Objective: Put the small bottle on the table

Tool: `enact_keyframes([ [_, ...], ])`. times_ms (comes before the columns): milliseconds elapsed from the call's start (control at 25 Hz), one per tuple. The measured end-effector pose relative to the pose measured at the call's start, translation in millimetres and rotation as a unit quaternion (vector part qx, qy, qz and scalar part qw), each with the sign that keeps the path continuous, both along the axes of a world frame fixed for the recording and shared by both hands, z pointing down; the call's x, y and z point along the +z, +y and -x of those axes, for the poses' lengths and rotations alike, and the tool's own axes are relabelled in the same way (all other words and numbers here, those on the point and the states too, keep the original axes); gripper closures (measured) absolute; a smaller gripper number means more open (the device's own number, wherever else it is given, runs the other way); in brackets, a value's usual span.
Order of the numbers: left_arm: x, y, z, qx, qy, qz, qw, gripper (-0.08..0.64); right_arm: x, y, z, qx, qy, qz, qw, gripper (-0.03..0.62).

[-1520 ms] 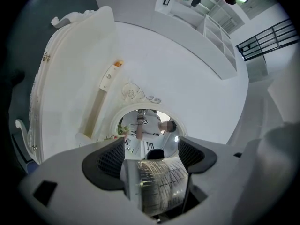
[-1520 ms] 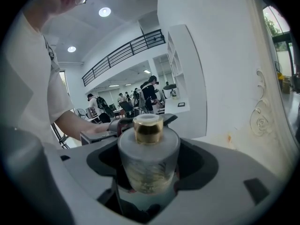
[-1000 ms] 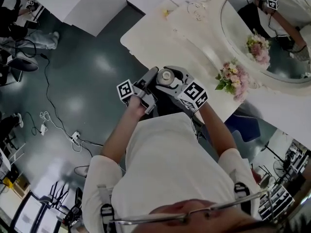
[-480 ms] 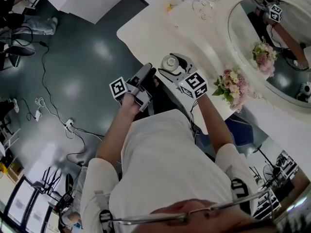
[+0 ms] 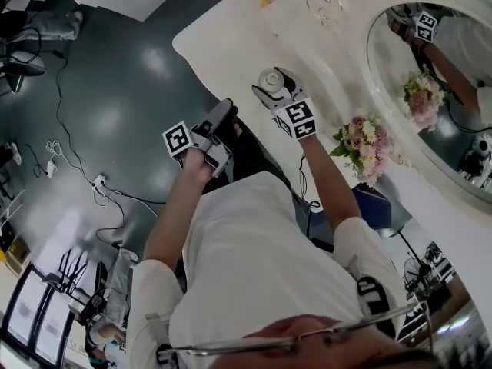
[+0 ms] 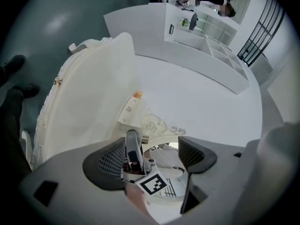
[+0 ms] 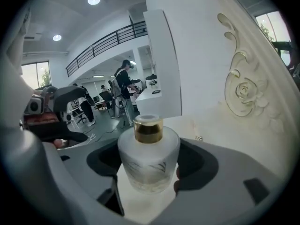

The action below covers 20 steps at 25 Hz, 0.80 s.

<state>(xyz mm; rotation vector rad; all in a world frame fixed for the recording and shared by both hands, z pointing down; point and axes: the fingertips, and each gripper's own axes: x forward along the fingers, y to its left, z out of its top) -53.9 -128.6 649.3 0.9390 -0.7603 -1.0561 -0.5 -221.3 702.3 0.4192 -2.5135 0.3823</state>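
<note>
Bottle (image 7: 148, 161) clamped in the right gripper (image 5: 272, 88), over the table (image 5: 231, 44) near its edge.

The bottle is frosted glass with a gold collar, upright, with a jaw pressed against each side; whether its base touches the tabletop cannot be told. In the head view it sits at the far end of the right gripper, ahead of that gripper's marker cube (image 5: 296, 119). The left gripper (image 6: 152, 156) is just beside the right one, on the side away from the mirror, off the table edge and above the dark floor; its jaws stand apart and grip nothing, and the right gripper shows through the gap. Flowers (image 5: 361, 141) lie on the table near the right forearm, against the oval mirror (image 5: 438, 121).
</note>
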Motion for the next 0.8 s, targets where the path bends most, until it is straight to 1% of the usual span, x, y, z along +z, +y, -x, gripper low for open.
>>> enact_keyframes([
  [280, 24, 1, -19, 0.013, -0.001, 0.018, 0.9998, 0.206, 48, -22, -7, 0.023, 0.025, 0.008, 0.999, 0.25],
  [560, 38, 9, -19, 0.014, 0.0, 0.032, 0.9994, 0.206, 86, -34, -9, 0.044, 0.048, 0.013, 0.998, 0.25],
  [800, 46, 4, -18, 0.019, -0.001, 0.033, 0.9993, 0.206, 100, -44, -6, 0.054, 0.063, -0.004, 0.997, 0.25],
])
